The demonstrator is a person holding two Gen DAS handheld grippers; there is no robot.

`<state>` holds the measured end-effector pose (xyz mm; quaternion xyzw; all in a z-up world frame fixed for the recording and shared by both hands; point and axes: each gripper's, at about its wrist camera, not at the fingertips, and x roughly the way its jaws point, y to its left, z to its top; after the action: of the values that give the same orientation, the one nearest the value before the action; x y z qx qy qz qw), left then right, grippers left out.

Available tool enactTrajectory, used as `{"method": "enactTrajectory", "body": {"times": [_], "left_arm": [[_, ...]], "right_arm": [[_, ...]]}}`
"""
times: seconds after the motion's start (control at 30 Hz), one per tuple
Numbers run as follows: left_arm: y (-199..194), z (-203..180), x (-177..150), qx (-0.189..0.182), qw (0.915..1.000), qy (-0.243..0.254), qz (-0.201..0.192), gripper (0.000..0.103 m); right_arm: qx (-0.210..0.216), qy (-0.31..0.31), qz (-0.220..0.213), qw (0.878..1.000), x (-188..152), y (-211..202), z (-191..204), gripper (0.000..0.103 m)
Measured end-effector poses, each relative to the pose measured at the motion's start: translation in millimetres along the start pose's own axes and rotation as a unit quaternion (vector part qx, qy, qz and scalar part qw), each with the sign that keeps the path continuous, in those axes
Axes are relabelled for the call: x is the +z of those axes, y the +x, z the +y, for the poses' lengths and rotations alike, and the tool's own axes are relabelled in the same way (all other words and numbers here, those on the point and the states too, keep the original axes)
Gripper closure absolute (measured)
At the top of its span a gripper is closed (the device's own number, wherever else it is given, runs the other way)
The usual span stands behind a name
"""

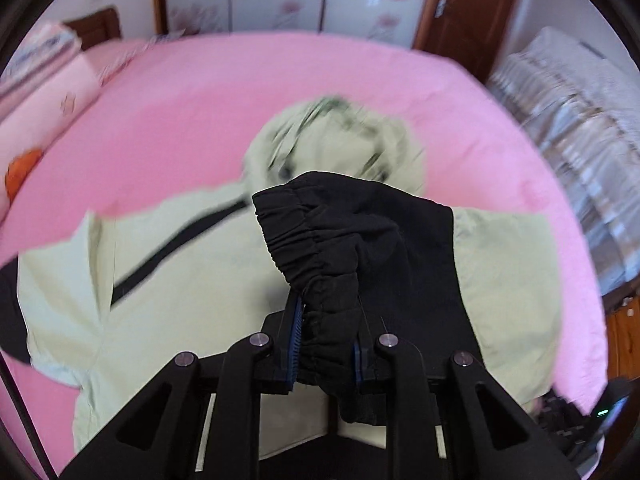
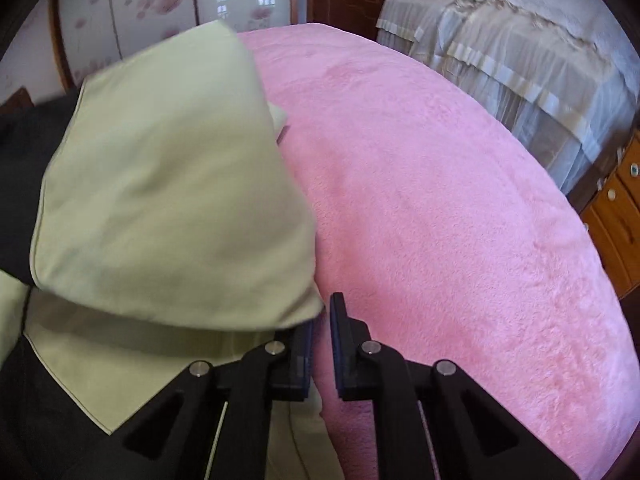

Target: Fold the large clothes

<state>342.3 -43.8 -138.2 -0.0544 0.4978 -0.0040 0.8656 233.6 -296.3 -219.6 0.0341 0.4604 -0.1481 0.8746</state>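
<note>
While the left tool (image 1: 326, 344) pinches the black elastic cuff (image 1: 308, 236), the pale green jacket (image 1: 192, 264) lies flat on the pink bed (image 1: 224, 92), hood toward upper centre; the right tool (image 2: 321, 344), nearly pressed together, holds nothing, jacket at its left.

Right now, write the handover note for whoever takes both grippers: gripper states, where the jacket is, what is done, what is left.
Left gripper: shut on the black cuff, sleeve raised over the jacket.
Right gripper: jaws nearly together; corner of the green flap at its tips, grip unclear.
Jacket: pale green, spread on the pink blanket, hood at the far end.
Done: no finished fold visible.
Left: probably lay both sides inward, then fold the body over.
</note>
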Motion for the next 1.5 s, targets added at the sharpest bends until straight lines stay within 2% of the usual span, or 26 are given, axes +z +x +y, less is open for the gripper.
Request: {"method": "enactTrajectory", "body": {"times": [0.1,0.17,0.23,0.3,0.37,0.43,0.53,0.67,0.73,0.87,0.93,1.0,1.03,1.07,1.1,1.2,1.27,1.33,1.4,1.5], "left_arm": [[46,28,-21,0.020,0.9983,-0.024,0.050,0.085],[65,42,-31,0.027,0.9965,-0.039,0.069,0.085],[70,50,-35,0.015,0.9967,-0.043,0.067,0.084],[67,48,-35,0.016,0.9973,-0.033,0.064,0.083],[65,44,-34,0.008,0.9973,-0.023,0.070,0.079],[66,48,-30,-0.008,0.9968,-0.022,0.076,0.076],[72,51,-22,-0.025,0.9964,-0.027,0.076,0.074],[83,64,-16,-0.039,0.9956,-0.035,0.077,0.073],[85,62,-13,-0.041,0.9959,-0.026,0.077,0.073],[83,56,-11,-0.029,0.9976,0.005,0.062,0.076],[81,55,-10,-0.021,0.9980,0.014,0.057,0.078],[75,58,-10,-0.016,0.9985,0.016,0.050,0.079],[71,62,-9,-0.013,0.9988,0.014,0.044,0.079],[68,66,-9,-0.014,0.9989,0.013,0.042,0.079],[66,69,-9,-0.015,0.9989,0.012,0.044,0.079],[67,73,-12,-0.023,0.9981,0.014,0.056,0.079],[72,67,-19,-0.012,0.9974,0.035,0.062,0.079],[79,62,-27,0.004,0.9963,0.046,0.073,0.079],[81,61,-31,0.003,0.9961,0.041,0.078,0.079],[79,64,-34,-0.008,0.9965,0.034,0.076,0.079]], "right_arm": [[-0.008,-0.018,0.008,1.000,-3,-2,5,0.095],[-0.006,-0.024,0.021,0.999,-8,-5,6,0.095],[0.026,-0.015,0.033,0.999,-9,-8,-1,0.094],[0.064,0.005,0.039,0.997,-10,-18,-9,0.089],[0.112,0.029,0.035,0.993,-3,-33,-19,0.062],[0.131,0.045,0.018,0.990,10,-47,-26,0.047],[0.143,0.055,0.007,0.988,39,-50,-28,0.046],[0.141,0.073,0.016,0.987,90,-19,-24,0.046],[0.146,0.092,0.038,0.984,116,11,-24,0.046],[0.173,0.155,0.084,0.969,143,64,-25,0.046],[0.165,0.164,0.108,0.967,147,88,-19,0.046],[0.140,0.150,0.129,0.970,145,106,-8,0.046],[0.135,0.141,0.129,0.972,144,108,-4,0.049],[0.129,0.122,0.121,0.977,145,108,1,0.084],[0.127,0.099,0.119,0.980,148,106,6,0.101],[0.103,0.031,0.063,0.992,160,84,15,0.101],[0.071,-0.011,0.049,0.996,164,81,21,0.103],[-0.019,-0.056,0.039,0.997,162,89,21,0.103],[-0.049,-0.054,0.056,0.996,157,96,9,0.103],[0.017,-0.013,0.058,0.998,146,76,-12,0.103]]}}
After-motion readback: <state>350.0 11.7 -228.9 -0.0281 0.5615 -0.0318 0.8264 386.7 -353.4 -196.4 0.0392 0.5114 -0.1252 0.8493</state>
